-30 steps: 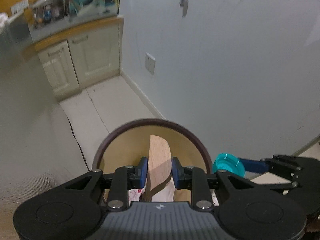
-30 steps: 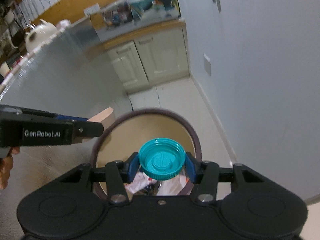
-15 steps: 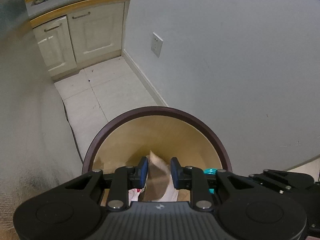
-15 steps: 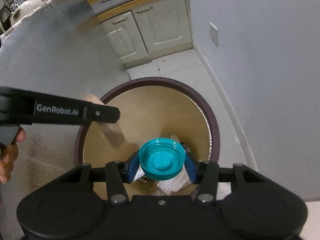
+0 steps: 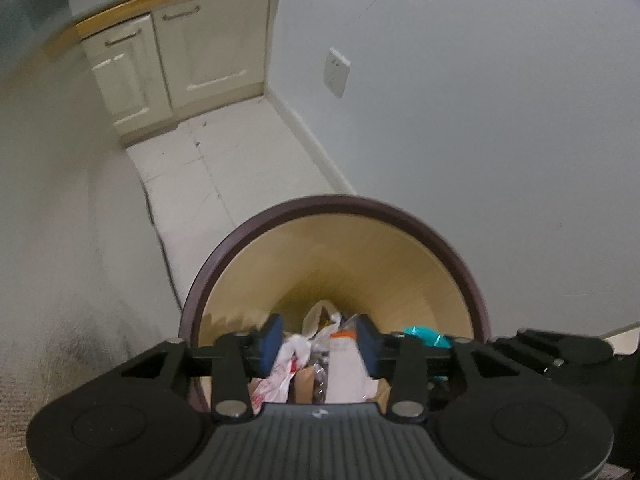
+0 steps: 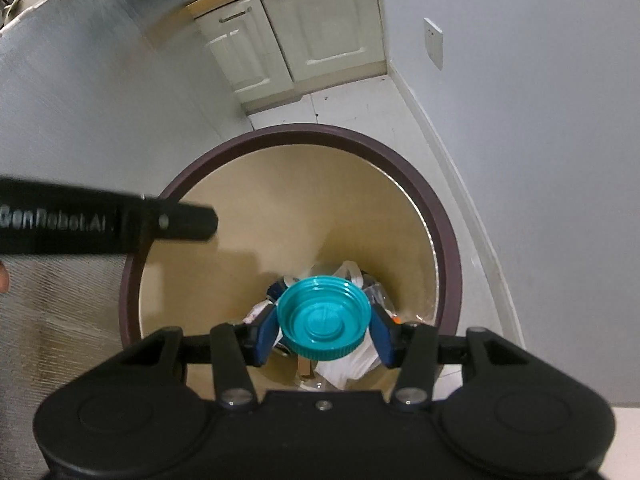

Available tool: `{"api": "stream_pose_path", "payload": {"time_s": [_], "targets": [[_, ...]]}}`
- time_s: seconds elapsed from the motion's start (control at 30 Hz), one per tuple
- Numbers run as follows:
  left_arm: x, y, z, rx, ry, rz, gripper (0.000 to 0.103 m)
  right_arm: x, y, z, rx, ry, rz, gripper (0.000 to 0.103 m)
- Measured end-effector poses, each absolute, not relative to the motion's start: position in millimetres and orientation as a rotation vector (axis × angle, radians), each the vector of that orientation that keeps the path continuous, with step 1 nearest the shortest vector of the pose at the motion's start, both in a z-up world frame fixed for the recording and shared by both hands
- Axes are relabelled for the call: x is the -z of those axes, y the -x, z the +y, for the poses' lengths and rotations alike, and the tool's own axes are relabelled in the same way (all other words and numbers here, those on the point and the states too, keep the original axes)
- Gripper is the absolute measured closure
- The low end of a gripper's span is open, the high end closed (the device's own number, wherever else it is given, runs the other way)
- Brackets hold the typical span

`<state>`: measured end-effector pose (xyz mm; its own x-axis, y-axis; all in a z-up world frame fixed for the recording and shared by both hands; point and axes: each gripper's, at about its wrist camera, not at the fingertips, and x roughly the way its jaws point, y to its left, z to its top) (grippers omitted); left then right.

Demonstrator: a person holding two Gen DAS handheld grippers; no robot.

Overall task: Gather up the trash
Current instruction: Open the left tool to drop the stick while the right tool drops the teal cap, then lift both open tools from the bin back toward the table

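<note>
A second ago the left hand-held gripper [image 5: 318, 342] pinched a flat wooden piece above the trash bin [image 6: 448, 240]; now that piece is gone from between its blue pads, its jaws have just been opening and they stand apart with nothing between them, poised over the bin's mouth. Both grippers have come lower toward the bin, whose dark rim fills far more of each view than before. The right hand-held gripper [image 6: 324, 330] has not changed its hold — its pads are clamped on the edges of a teal lid [image 6: 323, 318], held face-up directly above the bin's opening and not touching the rubbish below. The bin is round, tan inside with a dark brown rim, standing on the tiled floor [image 5: 208, 168] between the pale wall and a grey, shiny panel [image 6: 80, 100]. At its bottom lies a heap of rubbish — a crumpled white plastic bag with red print [image 5: 286, 368], a white bottle with an orange cap [image 5: 344, 364] beside it, and clear wrappers I cannot make out. Beyond the bin stand cream cabinet doors [image 6: 320, 32].
</note>
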<state>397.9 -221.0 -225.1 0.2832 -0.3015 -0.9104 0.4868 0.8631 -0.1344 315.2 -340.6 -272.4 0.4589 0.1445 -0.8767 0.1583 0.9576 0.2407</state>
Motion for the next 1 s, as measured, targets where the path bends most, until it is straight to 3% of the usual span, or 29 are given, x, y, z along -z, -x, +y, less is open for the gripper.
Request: {"api": "stream_pose_path", "payload": {"time_s": [0.1, 0.17, 0.2, 0.27, 0.5, 1.0], "targets": [[227.8, -399.1, -217.0, 0.502, -0.177, 1.187, 0.042, 272.5, -322.9, -337.3, -0.014, -0.296, 1.102, 0.049], [229.3, -400.0, -213.4, 0.482, -0.168, 1.196, 0.032, 270.6, -323.0, -335.9, -0.011, -0.273, 1.101, 0.031], [230.6, -400.5, -212.3, 0.469, -0.166, 1.198, 0.024, 269.4, -323.3, -334.4, -0.001, -0.251, 1.105, 0.029], [232.7, -400.5, -210.7, 0.440, -0.168, 1.197, 0.018, 268.2, -322.7, -333.3, 0.004, -0.220, 1.115, 0.029], [242.5, -399.1, -199.9, 0.358, -0.160, 1.236, 0.003, 259.9, -315.6, -344.7, 0.014, -0.209, 1.127, 0.030], [240.1, -370.6, -179.7, 0.314, -0.153, 1.248, 0.000, 235.2, -304.1, -351.3, 0.005, -0.201, 1.089, 0.024]]}}
